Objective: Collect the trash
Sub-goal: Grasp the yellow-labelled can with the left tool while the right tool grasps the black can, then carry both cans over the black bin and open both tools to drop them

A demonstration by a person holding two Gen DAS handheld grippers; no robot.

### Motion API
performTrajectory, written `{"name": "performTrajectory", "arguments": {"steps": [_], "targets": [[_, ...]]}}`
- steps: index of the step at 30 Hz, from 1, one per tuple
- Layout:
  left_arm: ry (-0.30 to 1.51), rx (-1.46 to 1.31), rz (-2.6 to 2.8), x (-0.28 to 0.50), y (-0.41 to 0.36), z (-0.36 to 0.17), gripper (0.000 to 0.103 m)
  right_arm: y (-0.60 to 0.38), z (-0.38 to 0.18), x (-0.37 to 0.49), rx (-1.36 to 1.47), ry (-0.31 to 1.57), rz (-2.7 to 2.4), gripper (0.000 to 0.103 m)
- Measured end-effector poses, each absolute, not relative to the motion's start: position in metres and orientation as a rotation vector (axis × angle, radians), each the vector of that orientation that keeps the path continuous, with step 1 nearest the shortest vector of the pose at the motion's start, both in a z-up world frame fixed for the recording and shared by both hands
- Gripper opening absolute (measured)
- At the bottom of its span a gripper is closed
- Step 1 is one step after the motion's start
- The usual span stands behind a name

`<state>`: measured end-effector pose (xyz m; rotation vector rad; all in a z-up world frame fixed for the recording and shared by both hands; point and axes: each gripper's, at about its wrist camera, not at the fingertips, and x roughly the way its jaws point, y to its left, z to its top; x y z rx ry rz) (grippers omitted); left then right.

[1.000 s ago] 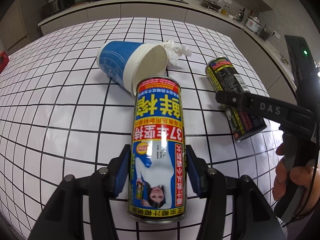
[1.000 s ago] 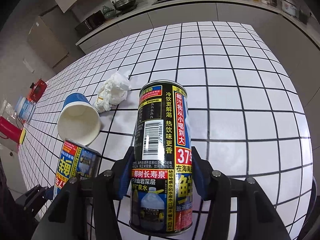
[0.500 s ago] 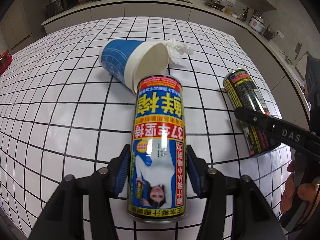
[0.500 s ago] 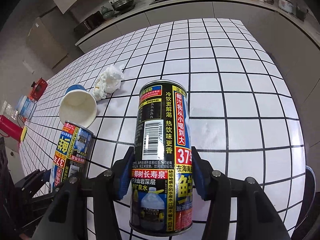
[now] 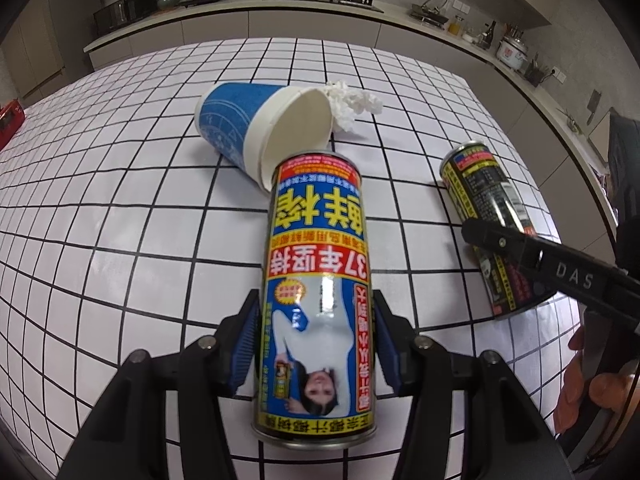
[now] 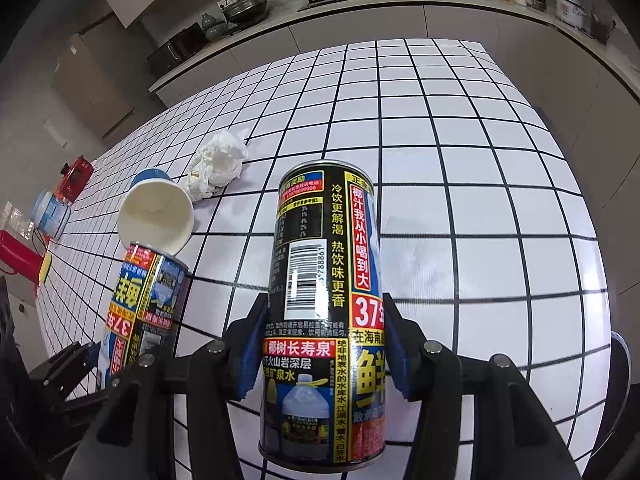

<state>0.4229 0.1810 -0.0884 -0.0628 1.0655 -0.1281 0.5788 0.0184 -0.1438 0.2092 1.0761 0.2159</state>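
Both grippers (image 5: 316, 344) (image 6: 324, 344) are clamped on slick cans (image 5: 316, 280) (image 6: 324, 300), so either could slip out mid-carry.

A white tiled table (image 5: 120, 220), a wok (image 6: 244, 2) and a rice cooker (image 5: 512, 54) on the counter (image 5: 400, 20) behind

Tiled table (image 5: 120, 208), paper cup (image 5: 256, 128), tissue (image 5: 352, 104).
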Motion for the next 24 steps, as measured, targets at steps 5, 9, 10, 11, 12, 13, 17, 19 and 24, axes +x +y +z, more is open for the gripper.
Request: {"name": "performTrajectory", "arguments": {"steps": [5, 9, 10, 11, 12, 13, 17, 19, 24], "targets": [[1.033, -0.047, -0.156, 0.418, 0.178, -0.081, 0.054, 0.011, -0.141, 0.564, 0.233, 1.061, 0.204, 0.055], [1.006, -0.029, -0.176, 0.415, 0.175, -0.074, 0.054, 0.006, -0.134, 0.551, 0.246, 1.037, 0.187, 0.055], [1.001, -0.029, -0.182, 0.414, 0.175, -0.073, 0.054, 0.005, -0.131, 0.547, 0.251, 1.031, 0.185, 0.055], [0.996, -0.027, -0.186, 0.413, 0.174, -0.071, 0.054, 0.004, -0.129, 0.545, 0.256, 1.025, 0.183, 0.055], [0.991, -0.024, -0.194, 0.412, 0.173, -0.069, 0.054, 0.002, -0.125, 0.540, 0.262, 1.011, 0.177, 0.055], [0.985, -0.020, -0.199, 0.412, 0.172, -0.068, 0.054, 0.000, -0.122, 0.537, 0.262, 1.003, 0.173, 0.055], [0.959, -0.005, -0.243, 0.410, 0.159, -0.061, 0.053, -0.011, -0.114, 0.520, 0.283, 0.983, 0.144, 0.055], [0.955, -0.003, -0.272, 0.409, 0.150, -0.058, 0.054, -0.021, -0.109, 0.511, 0.288, 0.973, 0.126, 0.055], [0.941, 0.011, -0.348, 0.404, 0.113, -0.047, 0.054, -0.066, -0.096, 0.481, 0.336, 0.933, 0.059, 0.055]]}}
